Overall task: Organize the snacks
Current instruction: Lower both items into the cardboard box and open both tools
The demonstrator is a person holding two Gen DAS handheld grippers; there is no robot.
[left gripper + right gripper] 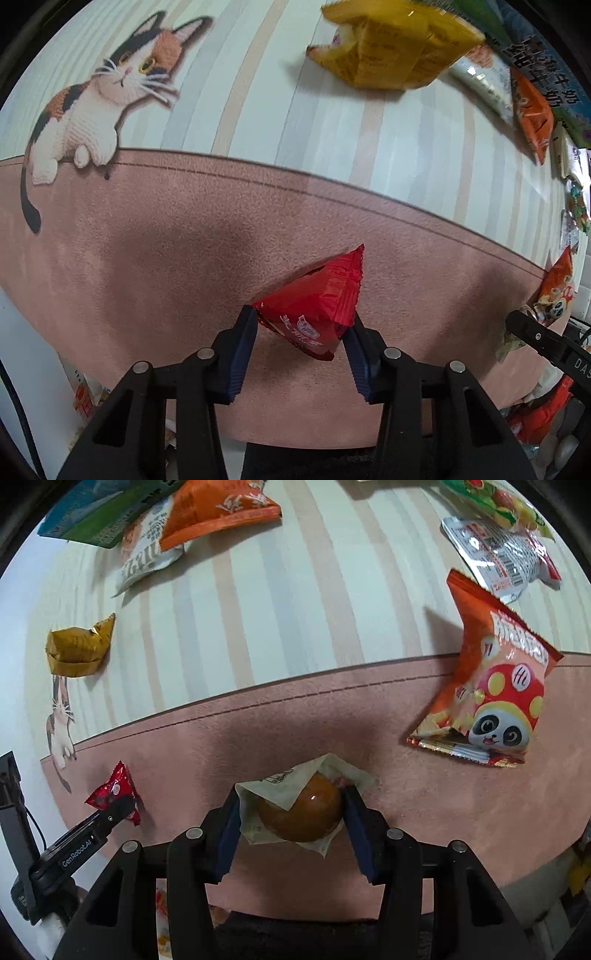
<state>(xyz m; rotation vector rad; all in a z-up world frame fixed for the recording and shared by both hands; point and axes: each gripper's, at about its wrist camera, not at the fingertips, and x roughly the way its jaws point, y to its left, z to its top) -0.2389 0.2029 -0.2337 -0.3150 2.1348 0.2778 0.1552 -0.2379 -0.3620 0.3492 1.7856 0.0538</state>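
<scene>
My left gripper (301, 332) is shut on a small red snack packet (317, 301) over the pink band of the table mat (147, 258); the packet also shows in the right wrist view (112, 792), at the left with the left gripper's finger on it. My right gripper (291, 812) is shut on a round brown pastry in a clear and cream wrapper (301, 808), also over the pink band. An orange panda snack bag (495, 686) lies to the right of it.
A yellow packet (391, 48) lies on the striped part; it also shows as a gold packet in the right wrist view (75, 651). Orange (218, 509), white (144, 554), green-and-blue (99, 517) and clear (498, 557) packs line the far edge. A cat (99, 99) is printed on the mat.
</scene>
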